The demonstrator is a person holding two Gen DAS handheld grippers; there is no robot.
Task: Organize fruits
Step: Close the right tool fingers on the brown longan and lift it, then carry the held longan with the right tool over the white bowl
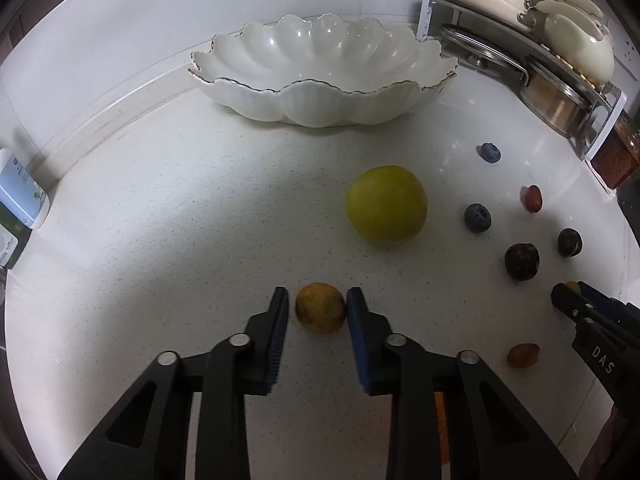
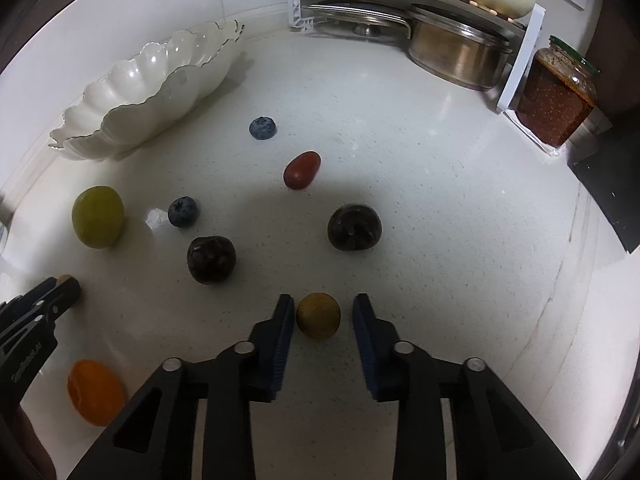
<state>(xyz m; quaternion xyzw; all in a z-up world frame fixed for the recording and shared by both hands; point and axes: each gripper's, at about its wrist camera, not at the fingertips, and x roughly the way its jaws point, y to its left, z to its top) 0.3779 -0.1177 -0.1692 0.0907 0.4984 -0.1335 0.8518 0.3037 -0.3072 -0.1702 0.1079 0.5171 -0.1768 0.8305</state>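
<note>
1. Between the left gripper (image 1: 318,304) and the scalloped white bowl (image 1: 320,100) the counter (image 1: 180,220) is bare; only the green fruit (image 1: 386,203) stands to the right of this way.
2. Ahead of the right gripper (image 2: 324,314) lie two dark plums (image 2: 354,227), a red fruit (image 2: 302,170) and two blueberries (image 2: 263,128), with gaps between.
3. The pot rack (image 2: 520,56) and the jar (image 2: 554,92) close the far right corner.

Scattered fruits lie on the counter (image 1: 160,240) near an empty scalloped white bowl (image 1: 320,96)
</note>
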